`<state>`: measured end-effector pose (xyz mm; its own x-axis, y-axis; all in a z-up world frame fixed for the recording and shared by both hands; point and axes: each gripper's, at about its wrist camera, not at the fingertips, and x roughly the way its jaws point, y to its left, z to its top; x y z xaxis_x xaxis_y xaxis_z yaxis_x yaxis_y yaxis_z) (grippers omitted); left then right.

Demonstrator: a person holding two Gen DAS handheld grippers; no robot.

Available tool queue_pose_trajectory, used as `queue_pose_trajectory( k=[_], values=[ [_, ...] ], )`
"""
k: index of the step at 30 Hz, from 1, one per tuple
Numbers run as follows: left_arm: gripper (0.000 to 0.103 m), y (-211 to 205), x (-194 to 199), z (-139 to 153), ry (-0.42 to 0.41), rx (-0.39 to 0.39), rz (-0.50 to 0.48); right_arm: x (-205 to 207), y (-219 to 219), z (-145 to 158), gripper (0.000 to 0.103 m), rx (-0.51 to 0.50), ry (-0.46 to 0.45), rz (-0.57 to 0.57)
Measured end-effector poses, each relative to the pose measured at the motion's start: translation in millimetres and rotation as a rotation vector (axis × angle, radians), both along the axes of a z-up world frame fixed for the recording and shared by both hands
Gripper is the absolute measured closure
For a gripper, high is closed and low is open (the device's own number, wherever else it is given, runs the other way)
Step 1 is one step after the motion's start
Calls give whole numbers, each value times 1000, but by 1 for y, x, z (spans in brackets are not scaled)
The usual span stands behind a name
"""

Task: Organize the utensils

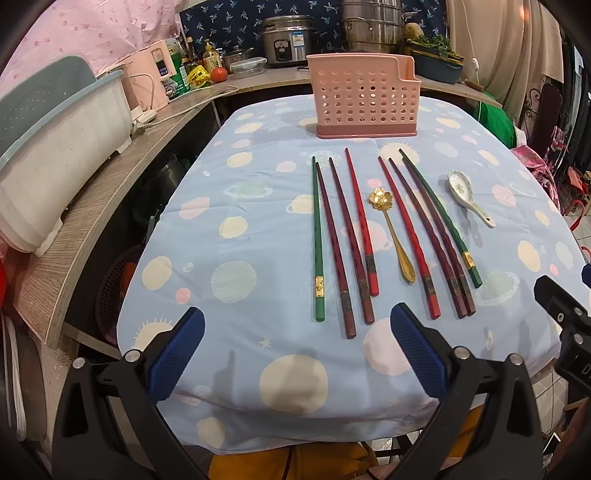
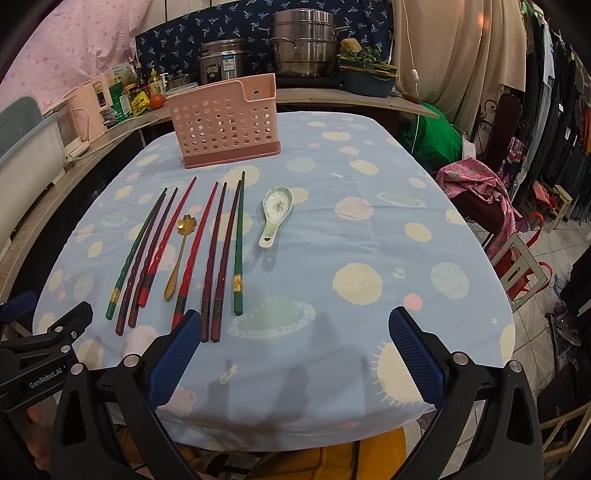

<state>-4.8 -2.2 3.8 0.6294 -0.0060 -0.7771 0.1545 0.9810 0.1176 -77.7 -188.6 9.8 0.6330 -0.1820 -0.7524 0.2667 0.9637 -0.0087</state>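
Pink plastic utensil holder [image 1: 364, 101] with round holes stands upright at the far end of the table, on the blue planet-print tablecloth [image 1: 258, 229]; through the holes no utensil shows inside, though the interior is only partly visible. Nearer, well apart from the holder, eight chopsticks [image 1: 351, 236] lie flat in a rough row, tips toward the holder: two green ones at the outer edges, red and dark-red ones between. A gold flower-bowl spoon [image 1: 391, 236] lies in the middle of the row, between two red sticks. A white ceramic soup spoon [image 1: 466, 195] with a green pattern lies just beside the row on its right. Left gripper [image 1: 297, 354] hovers over the near table edge, blue pads wide apart, nothing between them. Right gripper [image 2: 295, 354] likewise hangs wide, holding nothing. Steel pots [image 1: 371, 26] sit on the counter behind.
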Motion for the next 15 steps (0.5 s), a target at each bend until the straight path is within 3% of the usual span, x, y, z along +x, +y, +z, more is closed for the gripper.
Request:
queue_pose_trajectory(
  k=[15],
  values=[
    [7,2,-1,-1,3,-8,5,-1,2,-2,7,1,2,3]
  ],
)
